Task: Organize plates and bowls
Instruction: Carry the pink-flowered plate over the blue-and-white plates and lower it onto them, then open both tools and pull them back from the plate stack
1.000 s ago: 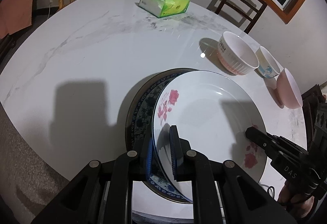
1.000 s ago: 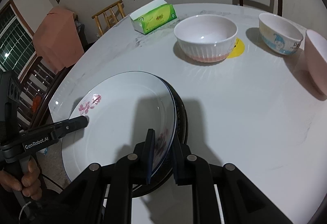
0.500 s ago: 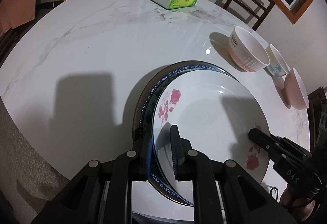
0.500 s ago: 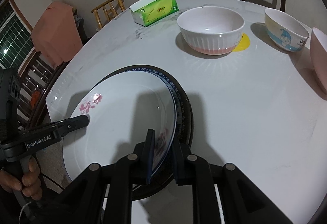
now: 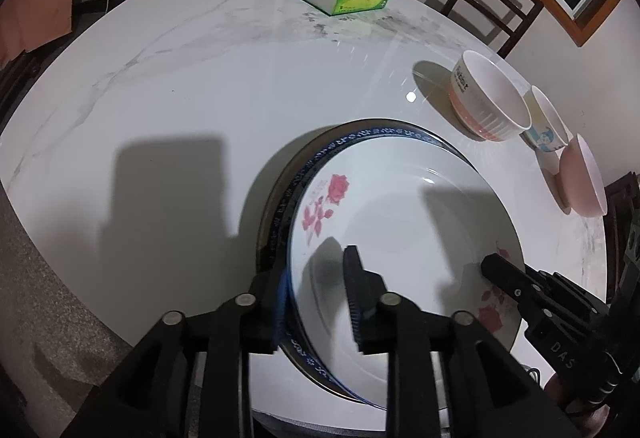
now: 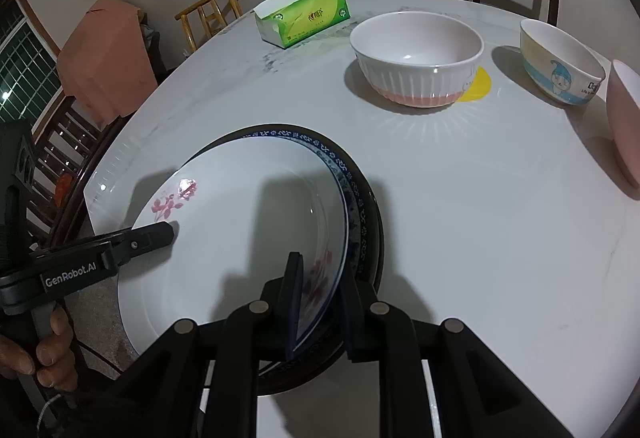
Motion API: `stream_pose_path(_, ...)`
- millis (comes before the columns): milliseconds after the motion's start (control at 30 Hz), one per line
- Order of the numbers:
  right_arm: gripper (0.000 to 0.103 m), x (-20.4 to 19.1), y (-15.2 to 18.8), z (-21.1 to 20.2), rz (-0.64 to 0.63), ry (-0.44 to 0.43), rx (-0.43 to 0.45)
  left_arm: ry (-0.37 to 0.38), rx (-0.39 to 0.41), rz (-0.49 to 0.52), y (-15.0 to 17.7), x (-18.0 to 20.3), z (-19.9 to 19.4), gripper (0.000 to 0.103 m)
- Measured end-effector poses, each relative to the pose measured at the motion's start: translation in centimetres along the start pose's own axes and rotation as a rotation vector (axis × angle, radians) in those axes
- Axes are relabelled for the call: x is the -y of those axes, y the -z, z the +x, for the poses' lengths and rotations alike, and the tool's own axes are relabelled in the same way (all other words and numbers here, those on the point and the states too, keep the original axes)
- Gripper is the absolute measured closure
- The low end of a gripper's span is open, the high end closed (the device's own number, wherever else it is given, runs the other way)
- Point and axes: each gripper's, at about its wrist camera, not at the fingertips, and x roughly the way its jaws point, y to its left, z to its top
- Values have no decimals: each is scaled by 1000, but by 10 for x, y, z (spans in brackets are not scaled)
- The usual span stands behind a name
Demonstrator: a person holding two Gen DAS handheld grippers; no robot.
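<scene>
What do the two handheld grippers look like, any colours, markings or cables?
Both are matte black with flat finger pads and silver pivot bolts. The left gripper reads "GenRobot.AI" in white; the right gripper shows "DAS". A thin cable trails below the left handle.

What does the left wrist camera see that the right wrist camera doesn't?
Only the left wrist camera shows the right claw from the side, pinching the flowered plate. Only the right wrist camera shows the left claw from the side, its jaws having just been opening around that plate's rim, the hand holding it, and a yellow sticker under the ribbed bowl. Both show the blue-rimmed plate underneath, the cartoon bowl, the pink bowl, the tissue box and the table.
</scene>
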Motion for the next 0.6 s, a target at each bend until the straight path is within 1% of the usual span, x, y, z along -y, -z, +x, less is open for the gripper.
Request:
stream_pose_path(67, 85, -2, 0, 0, -5, 8, 0, -4, -2, 7, 0, 2, 0, 72)
stream_pose_path(133, 85, -6, 0, 0, -31, 29, 0, -15, 0, 13, -1, 4, -1, 69)
stream_pose_path(233, 85, -12, 0, -1, -69, 66, 9, -46, 44, 49, -1, 9, -9, 65)
stream_pose_path(300, 85, -12, -1, 1, -64, 63, -4, -50, 60, 59, -2, 12, -12, 61)
stream_pose_path(600, 84, -10, 0, 1, -58, 53, -7, -62, 71, 60, -2, 15, -14, 59)
